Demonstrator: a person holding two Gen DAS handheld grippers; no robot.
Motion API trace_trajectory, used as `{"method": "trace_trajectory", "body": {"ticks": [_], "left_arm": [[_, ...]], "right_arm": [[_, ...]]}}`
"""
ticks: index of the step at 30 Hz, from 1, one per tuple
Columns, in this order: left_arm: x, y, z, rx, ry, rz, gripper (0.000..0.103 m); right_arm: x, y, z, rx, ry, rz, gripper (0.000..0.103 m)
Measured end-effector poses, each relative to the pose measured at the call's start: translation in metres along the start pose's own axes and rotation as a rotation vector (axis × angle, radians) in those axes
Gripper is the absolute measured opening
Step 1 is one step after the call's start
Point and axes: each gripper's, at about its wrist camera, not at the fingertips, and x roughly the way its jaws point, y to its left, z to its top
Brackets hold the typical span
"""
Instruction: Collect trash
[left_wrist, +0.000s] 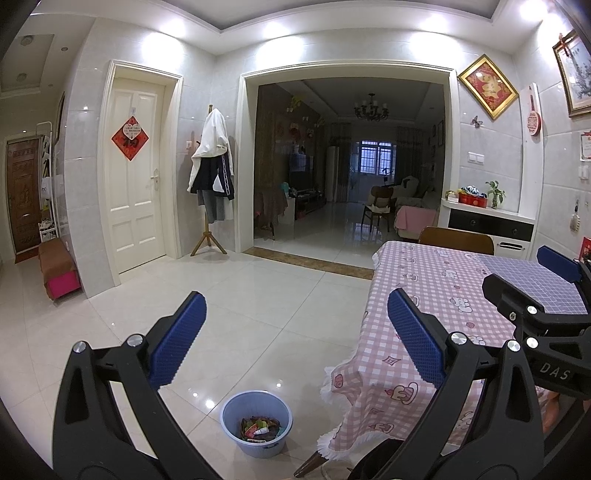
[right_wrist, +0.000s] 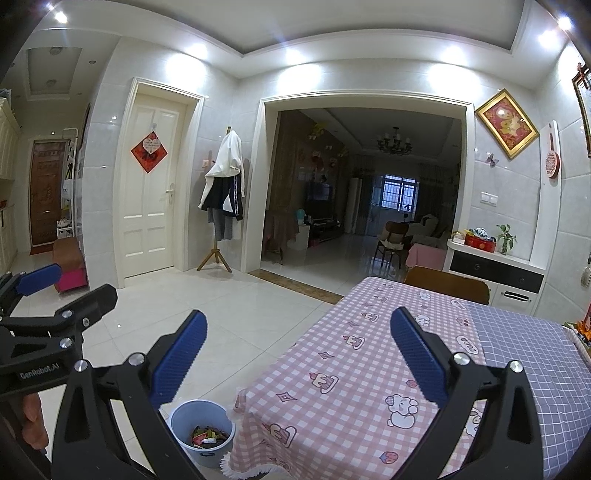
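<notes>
Both the left gripper (left_wrist: 295, 332) and right gripper (right_wrist: 299, 350) hang with jaws spread wide, holding nothing. The trash (left_wrist: 260, 428) sits in the blue bin (left_wrist: 236, 406) on the floor beside the surface (right_wrist: 369, 350). Swinging low could knock the bin over.

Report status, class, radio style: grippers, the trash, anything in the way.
Left gripper open, empty. Right gripper open, empty. Trash sits in blue bucket on floor by table. Tabletop shows no litter; nothing blocking.
</notes>
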Motion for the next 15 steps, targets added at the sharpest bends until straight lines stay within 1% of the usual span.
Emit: {"method": "trace_trajectory", "body": {"ticks": [15], "left_arm": [[0.0038,0.004,-0.0036,-0.001,0.013,-0.002,0.097]], "right_arm": [[0.0054,-0.0018,0.0015,-0.002,0.009,0.01,0.098]]}}
